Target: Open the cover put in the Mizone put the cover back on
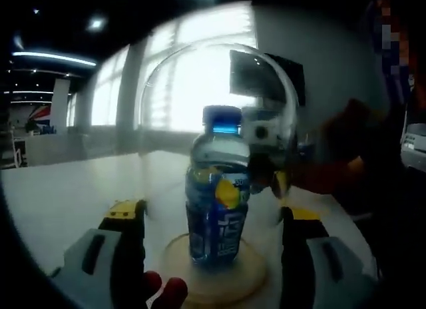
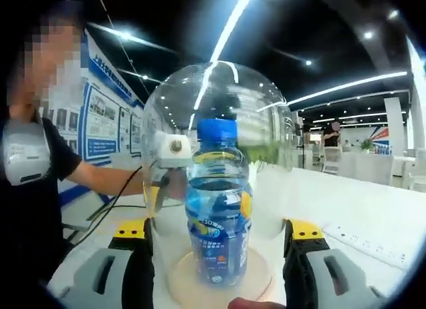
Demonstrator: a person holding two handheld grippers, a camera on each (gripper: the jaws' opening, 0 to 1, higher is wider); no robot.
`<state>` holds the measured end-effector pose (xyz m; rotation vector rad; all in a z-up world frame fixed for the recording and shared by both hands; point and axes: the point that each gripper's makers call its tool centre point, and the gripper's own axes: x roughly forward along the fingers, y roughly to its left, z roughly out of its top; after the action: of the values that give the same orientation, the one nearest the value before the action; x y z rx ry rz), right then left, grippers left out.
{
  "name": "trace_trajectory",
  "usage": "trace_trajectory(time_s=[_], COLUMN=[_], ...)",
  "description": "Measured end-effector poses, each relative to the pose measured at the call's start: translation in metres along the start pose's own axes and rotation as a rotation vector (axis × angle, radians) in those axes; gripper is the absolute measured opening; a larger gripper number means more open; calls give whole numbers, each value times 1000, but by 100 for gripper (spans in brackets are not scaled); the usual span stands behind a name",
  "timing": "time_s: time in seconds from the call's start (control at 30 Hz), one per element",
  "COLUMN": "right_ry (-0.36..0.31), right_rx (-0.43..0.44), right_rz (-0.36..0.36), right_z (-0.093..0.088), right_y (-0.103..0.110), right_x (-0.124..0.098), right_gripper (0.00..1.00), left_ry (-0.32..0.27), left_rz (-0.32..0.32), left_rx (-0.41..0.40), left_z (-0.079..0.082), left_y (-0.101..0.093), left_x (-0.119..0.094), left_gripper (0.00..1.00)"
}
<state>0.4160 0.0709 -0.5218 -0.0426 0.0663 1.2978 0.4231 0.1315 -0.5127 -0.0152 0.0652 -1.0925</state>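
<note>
Mizone bottle [image 2: 218, 216], blue cap on, stands upright on round wooden base [image 2: 183, 282] on white table [image 2: 359, 202], enclosed by clear glass dome cover [image 2: 266, 129]. Left tongs [image 1: 212, 256] and right tongs [image 2: 218, 262] spread wide, straddling the dome, grasping nothing.

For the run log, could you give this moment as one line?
cover: on base | Mizone: inside, upright | left gripper, right gripper: open, flanking

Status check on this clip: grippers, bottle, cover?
Both grippers' jaws flank glass cover, grip unclear. Mizone bottle upright on wooden base, under the cover. Nothing in the way.
</note>
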Motion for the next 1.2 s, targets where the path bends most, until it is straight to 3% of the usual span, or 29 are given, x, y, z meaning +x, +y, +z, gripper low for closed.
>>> trace_trajectory(time_s=[0.27,0.4,0.7,0.8,0.97,1.2], right_ry=[9,-17,-8,-33,-27,-48], right_rx=[9,10,-30,-8,-45,-23], right_rz=[-85,-137,-246,-259,-269,-294], right_z=[-1,1,2,6,6,1], right_y=[3,6,16,20,35,56], right_x=[-13,-22,-37,-41,-41,-48], right_gripper=[64,57,37,31,30,24], left_ry=[-20,-27,-31,-26,-2,-57], left_rz=[62,97,170,199,262,318], left_rx=[-20,-24,-49,-48,-45,-71], left_z=[4,3,-3,-7,-17,-16], left_y=[2,1,-4,-7,-10,-27], left_x=[-20,-27,-36,-38,-47,-61], left_gripper=[59,53,43,39,24,23])
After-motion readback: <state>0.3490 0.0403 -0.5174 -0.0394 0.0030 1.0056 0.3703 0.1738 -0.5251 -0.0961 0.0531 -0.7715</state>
